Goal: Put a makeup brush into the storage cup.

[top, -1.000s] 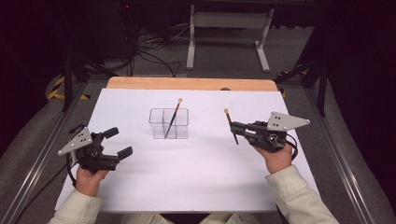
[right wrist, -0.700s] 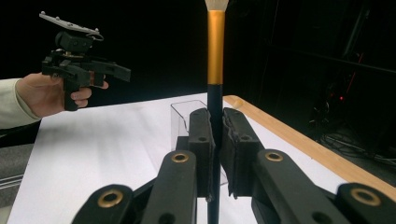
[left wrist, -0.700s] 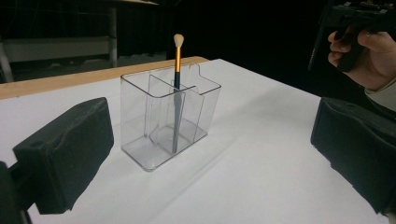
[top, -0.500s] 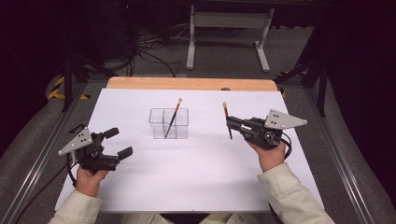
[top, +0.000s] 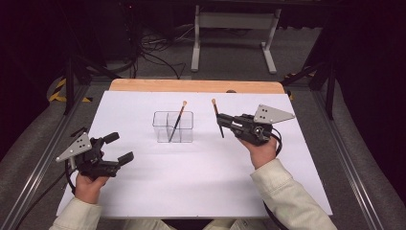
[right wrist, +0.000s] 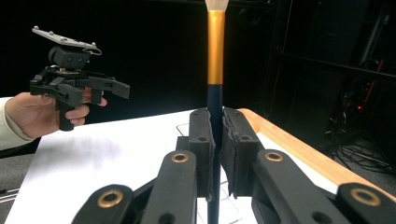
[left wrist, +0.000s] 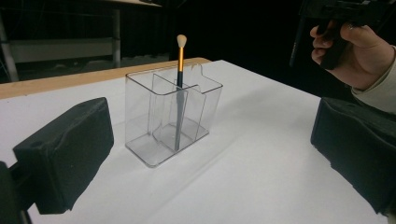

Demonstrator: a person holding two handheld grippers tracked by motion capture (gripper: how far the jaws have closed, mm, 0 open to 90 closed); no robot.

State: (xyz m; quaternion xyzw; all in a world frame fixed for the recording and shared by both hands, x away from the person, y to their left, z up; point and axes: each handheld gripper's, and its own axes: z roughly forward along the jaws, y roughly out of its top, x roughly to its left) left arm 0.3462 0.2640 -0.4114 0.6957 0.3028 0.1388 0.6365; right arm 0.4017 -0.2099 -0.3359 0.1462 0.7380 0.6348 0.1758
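we are carrying a brush [top: 218, 118] clamped in our right tongs [top: 225, 120] toward the organizer [top: 173, 127] at nine o'clock; left tongs [top: 115, 147] are hanging wide open, empty.

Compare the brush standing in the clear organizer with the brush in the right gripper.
The brush in the organizer leans in a compartment of the clear organizer, ungripped; the held brush is clamped in the right gripper, above the table and right of the organizer. Both point bristles up, with gold ferrules, dark handles and pale tips.
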